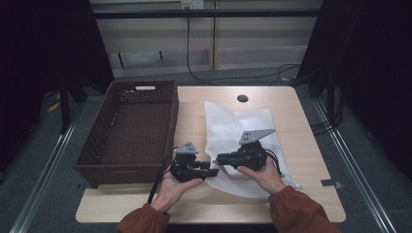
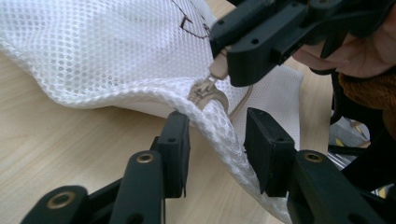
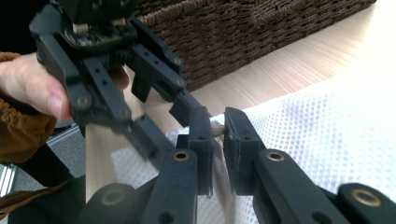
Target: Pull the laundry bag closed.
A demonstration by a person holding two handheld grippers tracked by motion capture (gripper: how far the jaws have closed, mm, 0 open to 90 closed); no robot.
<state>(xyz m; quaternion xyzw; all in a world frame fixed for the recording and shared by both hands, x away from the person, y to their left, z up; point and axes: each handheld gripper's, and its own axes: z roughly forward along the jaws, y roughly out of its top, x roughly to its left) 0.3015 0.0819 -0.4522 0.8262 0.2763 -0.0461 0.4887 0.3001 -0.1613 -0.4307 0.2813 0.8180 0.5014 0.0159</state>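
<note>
Dark curtains enclose a pale wooden table (image 1: 311, 160), at whose left edge a brown woven wicker basket (image 1: 131, 128) is set. Toward the front right, a white mesh laundry bag (image 1: 228, 124) is spread flat. Its beige zipper pull (image 2: 217, 68) is pinched by the clenched right gripper (image 3: 218, 128). The bag's zipper edge is straddled by the released left gripper (image 2: 217, 133), whose jaws are held apart.

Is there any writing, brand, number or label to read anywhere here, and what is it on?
No readable text anywhere.
A dark brown stitched outline on the white mesh bag, near its zipper pull: cut off by the picture's edge, too little shows to tell if it is lettering.
A pale plate on the back wall: too small to read.
</note>
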